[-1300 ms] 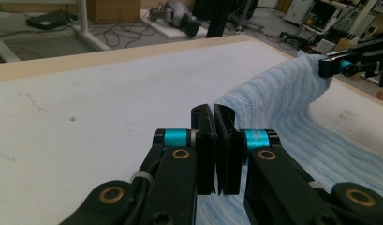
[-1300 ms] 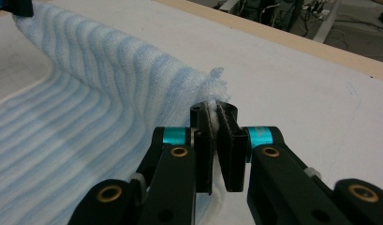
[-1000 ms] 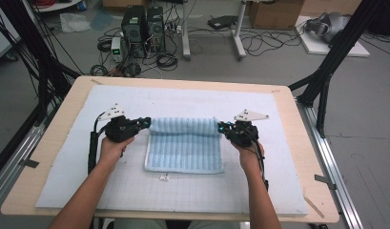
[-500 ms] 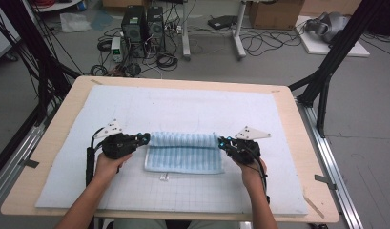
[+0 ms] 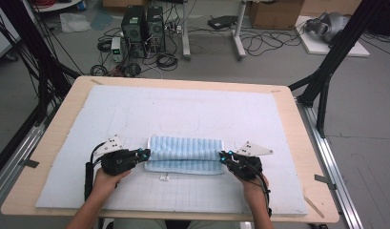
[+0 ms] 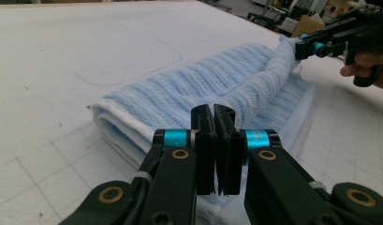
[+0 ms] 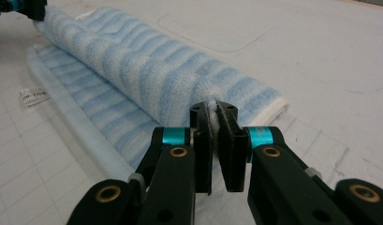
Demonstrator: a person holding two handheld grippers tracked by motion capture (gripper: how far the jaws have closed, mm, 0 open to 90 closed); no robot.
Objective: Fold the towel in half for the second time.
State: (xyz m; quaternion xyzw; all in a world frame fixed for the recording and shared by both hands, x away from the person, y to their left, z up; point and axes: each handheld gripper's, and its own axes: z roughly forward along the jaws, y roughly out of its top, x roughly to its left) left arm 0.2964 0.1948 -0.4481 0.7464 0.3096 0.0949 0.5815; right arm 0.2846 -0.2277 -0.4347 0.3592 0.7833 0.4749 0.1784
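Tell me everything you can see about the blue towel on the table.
The towel is light blue ribbed terry with paler stripes, a white hem and a small white tag at its near edge. It lies on the white mat, partly folded toward the person. The left tool and right tool each pinch an end of the fold, holding it slightly raised.
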